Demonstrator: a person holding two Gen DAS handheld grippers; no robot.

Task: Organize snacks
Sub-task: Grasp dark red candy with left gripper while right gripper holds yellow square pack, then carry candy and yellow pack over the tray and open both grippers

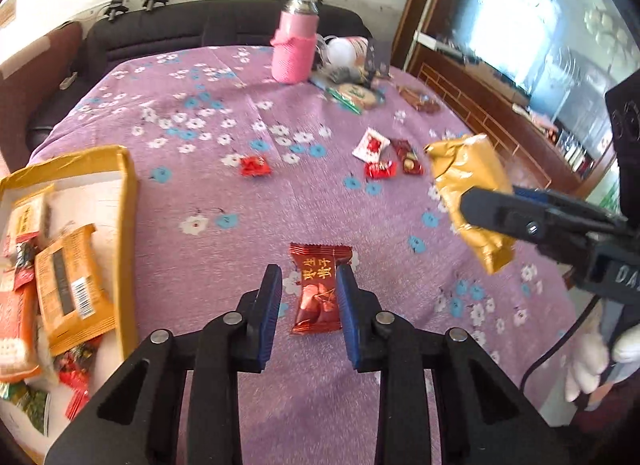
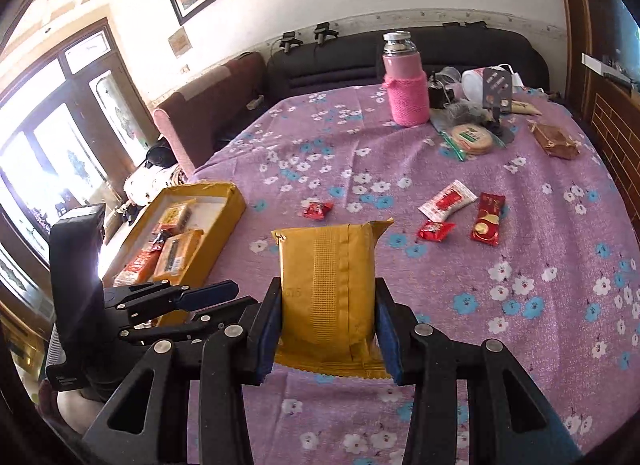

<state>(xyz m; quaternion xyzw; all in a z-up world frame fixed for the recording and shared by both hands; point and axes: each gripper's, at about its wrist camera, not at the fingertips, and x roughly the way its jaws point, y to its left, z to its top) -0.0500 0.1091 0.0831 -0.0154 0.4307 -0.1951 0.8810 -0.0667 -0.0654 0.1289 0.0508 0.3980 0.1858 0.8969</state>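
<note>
Left gripper (image 1: 308,297) clenched on a dark red candy (image 1: 318,291), its long axis running along the fingers, lifted above the purple flowered worktop (image 1: 224,185). Right gripper (image 2: 326,329) grasps a gold snack packet (image 2: 328,285) by its two long sides, also held clear of the cloth. The open yellow box (image 1: 128,193) of sorted snacks lies to the left, just beside the left gripper and farther from the right, so the candy probably has the shorter path. Loose red sweets (image 2: 436,231) remain beyond.
</note>
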